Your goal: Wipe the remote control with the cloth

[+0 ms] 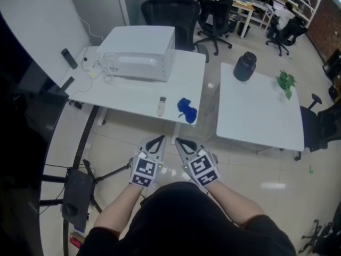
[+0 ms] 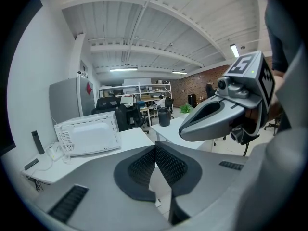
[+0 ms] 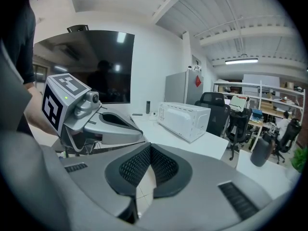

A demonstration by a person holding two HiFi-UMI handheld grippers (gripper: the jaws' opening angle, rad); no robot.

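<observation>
Blue and crumpled, the cloth (image 1: 187,110) lies on the white surface (image 1: 133,97) in front of the microwave (image 1: 139,52), just past its right end. The slim pale remote control (image 1: 162,106) lies flat before that same end. The left gripper (image 1: 155,142) and right gripper (image 1: 184,143) hang empty, jaws together, well short of the microwave, which fits a wipe ahead or one finished; so light a remote would likely skid unless pinned.

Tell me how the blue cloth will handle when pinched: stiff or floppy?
Likely floppy: the blue cloth lies crumpled in a heap. It sits near the front edge of the table, so a push could probably drop it off.
</observation>
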